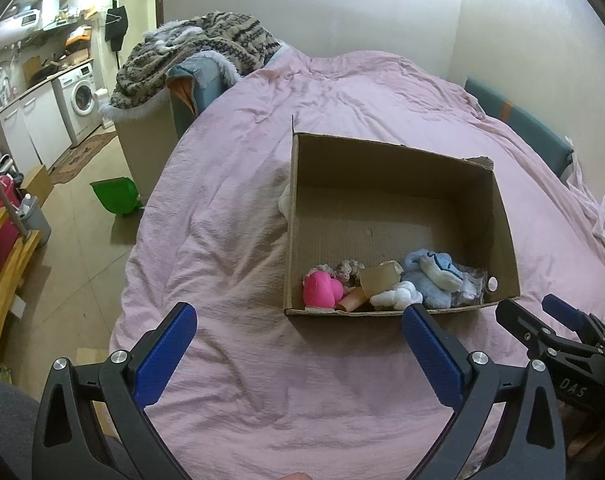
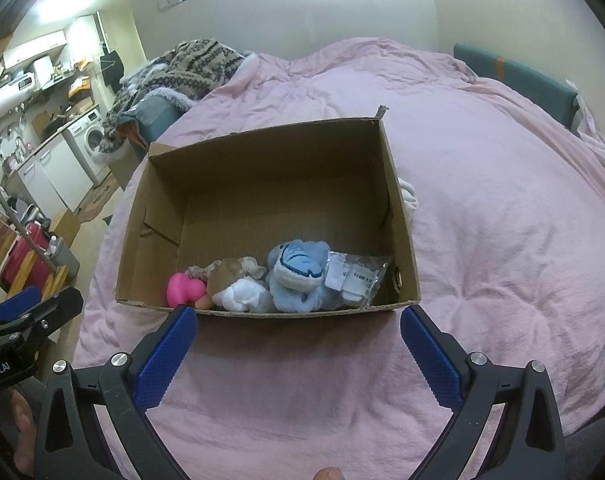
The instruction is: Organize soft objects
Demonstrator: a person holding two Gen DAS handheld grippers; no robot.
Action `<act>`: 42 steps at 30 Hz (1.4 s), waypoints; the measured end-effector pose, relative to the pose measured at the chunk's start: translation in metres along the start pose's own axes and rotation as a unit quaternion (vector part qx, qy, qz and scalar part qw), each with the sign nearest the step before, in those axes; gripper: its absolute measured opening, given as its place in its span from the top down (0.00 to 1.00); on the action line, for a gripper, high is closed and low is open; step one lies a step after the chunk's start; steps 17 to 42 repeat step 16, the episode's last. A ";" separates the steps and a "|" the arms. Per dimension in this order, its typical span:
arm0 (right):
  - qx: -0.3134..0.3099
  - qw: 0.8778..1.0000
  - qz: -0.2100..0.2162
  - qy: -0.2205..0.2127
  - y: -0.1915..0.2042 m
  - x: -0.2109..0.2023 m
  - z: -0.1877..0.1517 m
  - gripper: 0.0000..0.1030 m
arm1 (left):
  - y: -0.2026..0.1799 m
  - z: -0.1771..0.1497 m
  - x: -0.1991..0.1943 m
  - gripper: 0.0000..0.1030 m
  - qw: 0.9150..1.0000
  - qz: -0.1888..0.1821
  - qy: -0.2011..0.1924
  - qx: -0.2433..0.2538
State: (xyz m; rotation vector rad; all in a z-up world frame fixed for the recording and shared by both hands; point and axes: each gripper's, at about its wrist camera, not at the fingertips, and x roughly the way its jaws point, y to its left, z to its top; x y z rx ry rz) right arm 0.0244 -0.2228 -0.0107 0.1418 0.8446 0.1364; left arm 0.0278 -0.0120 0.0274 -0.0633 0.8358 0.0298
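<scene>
An open cardboard box point(image 1: 398, 184) point(image 2: 262, 184) stands on the pink bed cover. Along its near wall lie a pink heart plush point(image 1: 321, 289) point(image 2: 183, 288), a white plush point(image 1: 396, 295) point(image 2: 242, 295), a blue shark plush point(image 1: 432, 276) point(image 2: 298, 276) and a clear plastic packet point(image 1: 468, 288) point(image 2: 354, 276). A white soft item point(image 1: 285, 200) point(image 2: 408, 196) pokes out from beside the box. My left gripper point(image 1: 298, 354) is open and empty, just short of the box's near left corner. My right gripper point(image 2: 298, 354) is open and empty before the near wall, and shows in the left wrist view point(image 1: 534, 316).
A pile of knitted blankets point(image 1: 198, 48) point(image 2: 174, 68) lies at the bed's far left. A green bin point(image 1: 116, 196), a pink suitcase point(image 2: 26, 252) and a wooden chair point(image 1: 6, 280) stand on the floor left of the bed. A teal headboard point(image 1: 522, 124) is at the right.
</scene>
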 end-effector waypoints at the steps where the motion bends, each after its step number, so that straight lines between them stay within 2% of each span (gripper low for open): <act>1: 0.000 1.000 0.000 -0.001 0.000 0.000 0.000 0.00 | 0.001 0.000 0.000 0.01 1.000 -0.001 0.000 0.000; 42: 0.002 1.000 0.000 -0.005 -0.001 -0.002 0.001 0.00 | 0.000 -0.001 0.000 0.01 1.000 -0.002 0.001 -0.001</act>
